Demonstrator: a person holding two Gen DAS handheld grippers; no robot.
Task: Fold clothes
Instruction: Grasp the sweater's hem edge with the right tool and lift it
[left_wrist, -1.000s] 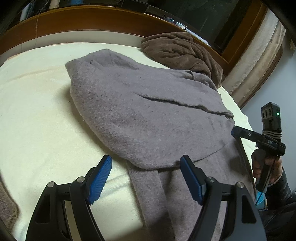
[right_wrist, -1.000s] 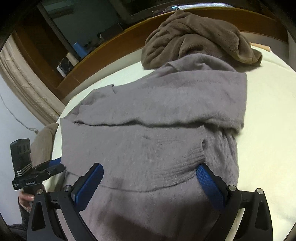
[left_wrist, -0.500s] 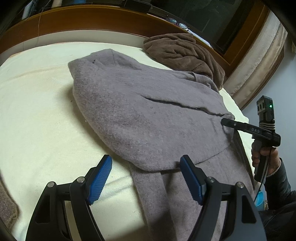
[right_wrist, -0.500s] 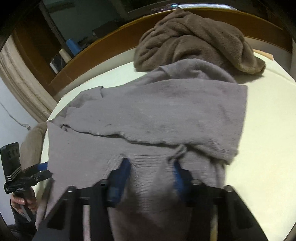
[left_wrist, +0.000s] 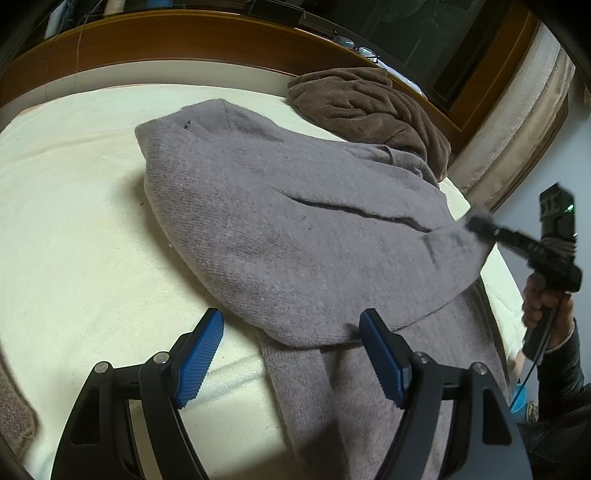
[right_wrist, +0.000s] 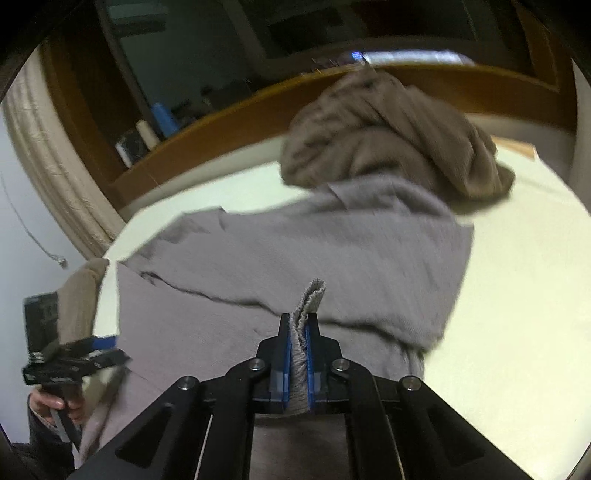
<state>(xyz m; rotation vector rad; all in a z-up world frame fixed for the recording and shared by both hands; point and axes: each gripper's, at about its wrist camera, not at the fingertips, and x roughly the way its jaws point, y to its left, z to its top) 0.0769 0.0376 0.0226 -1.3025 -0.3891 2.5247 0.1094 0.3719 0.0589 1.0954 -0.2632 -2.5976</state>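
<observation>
A grey knit sweater (left_wrist: 288, 221) lies partly folded on the cream bed (left_wrist: 74, 221). My left gripper (left_wrist: 291, 325) stands open over the sweater's near edge, nothing pinched between its blue pads. In the right wrist view my right gripper (right_wrist: 297, 325) is closing tight on the ribbed edge (right_wrist: 312, 291) of the sweater (right_wrist: 332, 251); both pads press it and a fold sticks up past them. From the left wrist view the right gripper (left_wrist: 476, 221) is blurred at the sweater's right side, where the cloth is pulled up. The left gripper (right_wrist: 85, 350) shows at the lower left.
A crumpled brown garment (left_wrist: 369, 103) (right_wrist: 388, 136) sits at the far end of the bed, touching the sweater. A wooden headboard (left_wrist: 184, 40) curves behind, a curtain (left_wrist: 517, 122) hangs at the right. Another piece of cloth (left_wrist: 11, 406) lies at the bed's near left edge.
My right gripper went from wide open to shut on the sweater's ribbed edge and has lifted it. The left gripper has stayed put and open.
</observation>
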